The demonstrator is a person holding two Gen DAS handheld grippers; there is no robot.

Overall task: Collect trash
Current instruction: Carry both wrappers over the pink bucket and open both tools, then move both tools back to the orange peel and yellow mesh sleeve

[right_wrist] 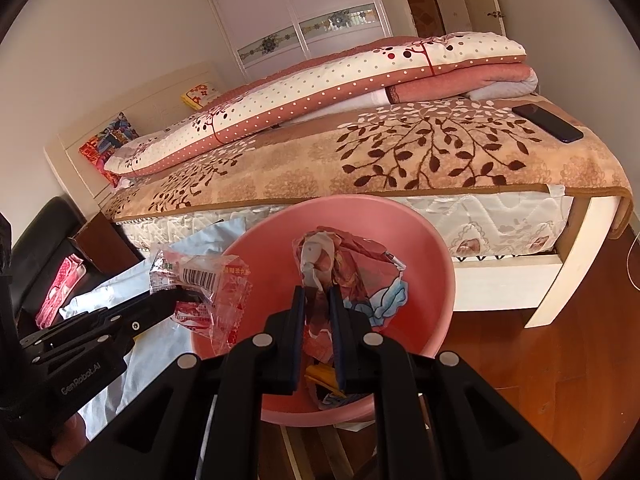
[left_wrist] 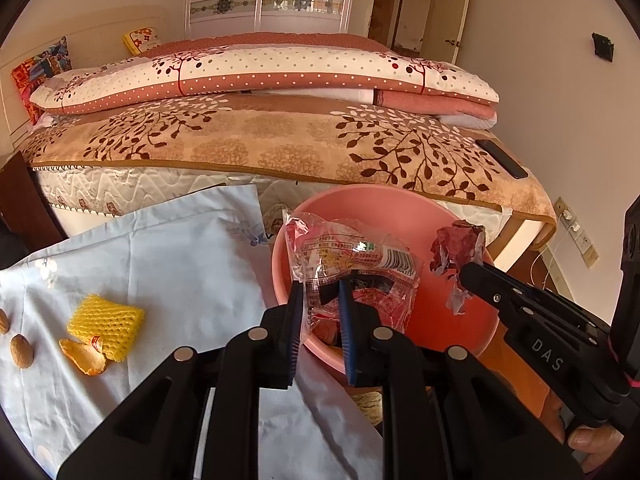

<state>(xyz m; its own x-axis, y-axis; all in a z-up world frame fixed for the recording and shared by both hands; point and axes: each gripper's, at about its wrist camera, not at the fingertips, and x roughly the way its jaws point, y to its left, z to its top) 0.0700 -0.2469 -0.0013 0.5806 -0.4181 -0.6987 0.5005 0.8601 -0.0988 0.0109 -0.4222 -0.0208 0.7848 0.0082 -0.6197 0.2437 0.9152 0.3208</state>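
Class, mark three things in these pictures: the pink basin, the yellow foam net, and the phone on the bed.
pink basin [right_wrist: 432, 248], right wrist view, on its bare far wall.
yellow foam net [left_wrist: 106, 322], left wrist view, on its middle.
phone [right_wrist: 547, 122], right wrist view, on its screen.

Glossy clear plastic wrapper [left_wrist: 352, 256]; smooth pink plastic basin [left_wrist: 400, 208]; yellow foam net [left_wrist: 106, 320]; matt cloth [left_wrist: 160, 256].

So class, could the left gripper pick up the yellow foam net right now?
Probably not yet: the left gripper is shut on a clear wrapper over the pink basin; the foam net lies uncovered.
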